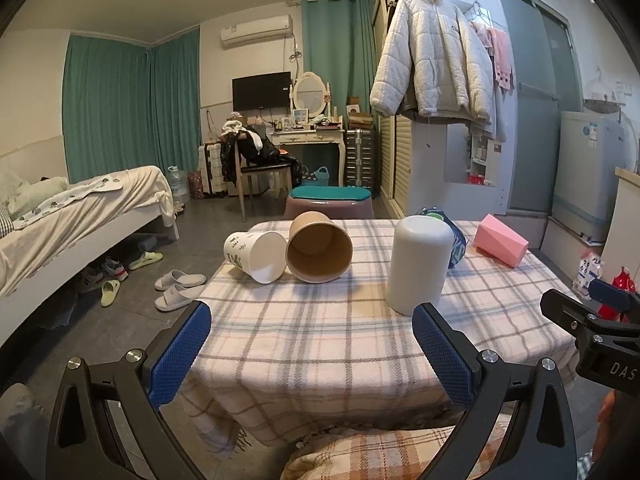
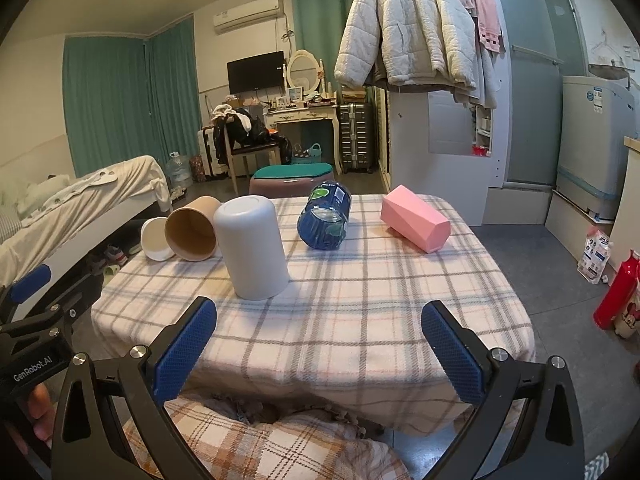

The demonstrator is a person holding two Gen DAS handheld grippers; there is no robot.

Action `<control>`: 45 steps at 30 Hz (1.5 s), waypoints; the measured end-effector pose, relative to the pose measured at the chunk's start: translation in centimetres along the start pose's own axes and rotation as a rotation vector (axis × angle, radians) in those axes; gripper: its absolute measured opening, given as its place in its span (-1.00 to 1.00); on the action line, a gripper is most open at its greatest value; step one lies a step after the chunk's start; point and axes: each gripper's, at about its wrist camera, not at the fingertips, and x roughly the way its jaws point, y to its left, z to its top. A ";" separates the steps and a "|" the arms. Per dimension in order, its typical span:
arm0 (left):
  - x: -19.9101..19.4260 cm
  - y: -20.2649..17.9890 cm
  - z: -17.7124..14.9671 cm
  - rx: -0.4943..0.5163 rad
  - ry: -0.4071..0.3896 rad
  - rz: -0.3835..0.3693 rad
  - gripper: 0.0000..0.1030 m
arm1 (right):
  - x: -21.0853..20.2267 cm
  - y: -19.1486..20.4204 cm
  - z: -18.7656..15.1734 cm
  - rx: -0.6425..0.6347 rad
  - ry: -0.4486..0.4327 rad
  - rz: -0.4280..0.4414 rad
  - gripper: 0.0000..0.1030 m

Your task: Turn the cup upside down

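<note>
Several cups sit on a small table with a plaid cloth [image 1: 320, 340] [image 2: 360, 300]. A white cup [image 1: 418, 264] [image 2: 254, 246] stands upside down, nearest both grippers. A brown paper cup [image 1: 318, 246] [image 2: 192, 226], a white leaf-print cup [image 1: 256, 254] [image 2: 156, 238], a blue cup [image 1: 456, 238] [image 2: 326, 220] and a pink faceted cup [image 1: 502, 242] [image 2: 416, 224] lie on their sides. My left gripper [image 1: 312, 316] is open and empty at the table's near edge. My right gripper [image 2: 320, 316] is open and empty there too.
A bed [image 1: 80, 216] stands at the left with slippers [image 1: 180, 286] on the floor. A stool [image 1: 330, 202] sits behind the table. A red bottle [image 2: 616, 292] stands on the floor at the right. A washing machine [image 2: 596, 140] is at the far right.
</note>
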 end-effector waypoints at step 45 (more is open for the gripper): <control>-0.1 0.0 0.1 0.008 0.003 -0.004 1.00 | -0.3 0.5 0.0 -0.020 0.001 -0.005 1.00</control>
